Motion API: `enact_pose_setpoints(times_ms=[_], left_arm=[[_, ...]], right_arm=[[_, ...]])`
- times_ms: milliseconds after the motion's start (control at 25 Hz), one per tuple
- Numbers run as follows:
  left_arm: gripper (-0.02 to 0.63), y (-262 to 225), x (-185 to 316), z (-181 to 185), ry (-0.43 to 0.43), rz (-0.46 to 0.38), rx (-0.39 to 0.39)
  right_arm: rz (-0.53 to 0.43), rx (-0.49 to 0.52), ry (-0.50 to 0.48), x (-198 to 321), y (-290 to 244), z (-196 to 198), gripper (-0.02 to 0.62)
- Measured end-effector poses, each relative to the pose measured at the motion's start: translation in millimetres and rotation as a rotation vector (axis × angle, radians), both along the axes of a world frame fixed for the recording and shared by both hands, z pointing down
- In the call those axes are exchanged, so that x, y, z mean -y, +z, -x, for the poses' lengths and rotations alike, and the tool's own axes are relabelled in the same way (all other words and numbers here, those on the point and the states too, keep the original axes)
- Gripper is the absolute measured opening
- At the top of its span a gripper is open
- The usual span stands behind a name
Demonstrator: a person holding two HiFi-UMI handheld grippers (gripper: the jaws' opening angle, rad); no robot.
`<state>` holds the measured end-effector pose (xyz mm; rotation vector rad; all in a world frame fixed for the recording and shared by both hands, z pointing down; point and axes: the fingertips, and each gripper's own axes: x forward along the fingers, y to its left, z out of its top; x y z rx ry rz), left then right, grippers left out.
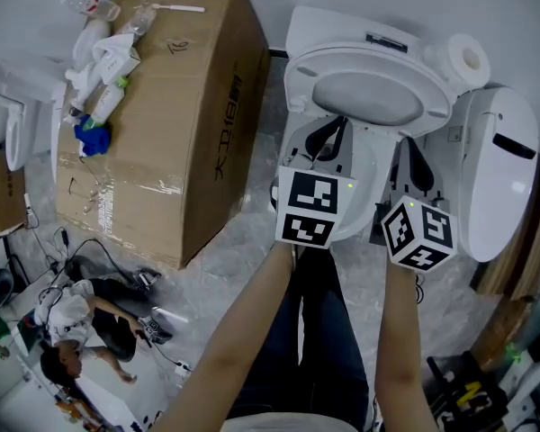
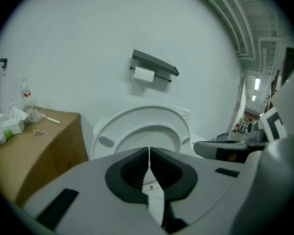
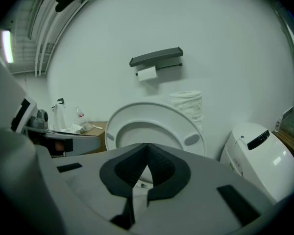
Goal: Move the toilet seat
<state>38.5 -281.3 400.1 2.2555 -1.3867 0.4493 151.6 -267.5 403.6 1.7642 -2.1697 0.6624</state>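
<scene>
Clenched on nothing, left claw (image 1: 329, 140) and right claw (image 1: 413, 162) are held before the upright toilet seat (image 1: 298, 79), set straight ahead, nearer the left.
</scene>
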Motion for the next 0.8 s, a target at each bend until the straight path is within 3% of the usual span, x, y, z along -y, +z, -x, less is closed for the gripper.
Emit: enact_pose_setpoints(times_ms=[240, 800], left_arm=[[0.023, -3.9, -23.2, 11.4, -0.025, -0.002, -0.006], [0.021, -36.3, -87.8, 7.7, 0.037, -0.036, 0.017]], right_arm=[[-0.001, -0.001, 0.001, -25.7, -2.2, 6.7, 0.015], [0.0, -0.007, 0.019, -92.8, -33.2, 14.9, 0.015]])
